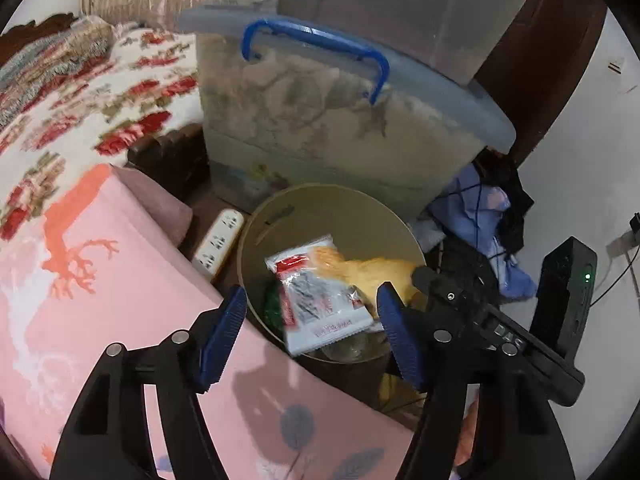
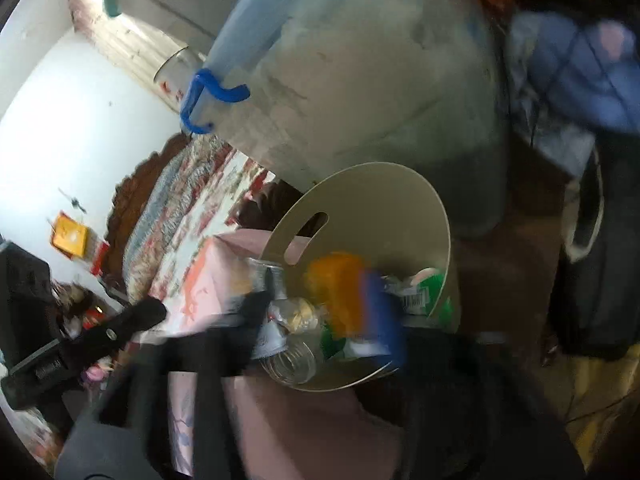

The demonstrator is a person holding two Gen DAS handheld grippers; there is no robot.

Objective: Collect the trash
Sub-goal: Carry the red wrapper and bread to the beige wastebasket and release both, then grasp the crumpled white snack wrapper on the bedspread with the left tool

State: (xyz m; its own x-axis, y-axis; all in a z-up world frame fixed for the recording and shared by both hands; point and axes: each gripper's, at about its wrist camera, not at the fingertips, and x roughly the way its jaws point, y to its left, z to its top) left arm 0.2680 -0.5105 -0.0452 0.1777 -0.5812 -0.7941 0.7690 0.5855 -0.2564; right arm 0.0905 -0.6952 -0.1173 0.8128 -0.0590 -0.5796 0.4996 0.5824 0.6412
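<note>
- Beige plastic is what fills the space ahead of my left fingers [image 1: 310, 334]: a round trash bin [image 1: 256, 240] stands on the floor, its open mouth just beyond my fingertips.
- My left fingers are spread wide apart with nothing between them; their blue ribbed pads [image 1: 224, 332] frame the bin's near rim.
- Inside the bin, straight ahead between my left fingers, lies a white-and-red snack wrapper [image 1: 320, 300], with an orange-yellow wrapper [image 1: 372, 272] behind it toward the right finger.
- A clear plastic bottle [image 2: 292, 360] lies low in the bin, close to my right fingers [image 2: 320, 312], with green packaging [image 2: 428, 288] near it.
- My right fingers are over the bin's mouth, but the view is smeared by motion; one blue pad [image 2: 380, 320] shows, and I cannot tell whether they are apart or together.
- Left of my left fingers runs the pink bed cover [image 1: 120, 300], touching the bin's side.
- A white power strip [image 1: 218, 240] lies beyond the left finger, just beside the bin.
- Past the bin stands a cloudy storage box [image 1: 320, 128] with a blue handle [image 1: 320, 48].
- Beyond the right finger, crumpled blue clothing [image 1: 480, 216] lies beside the box.
</note>
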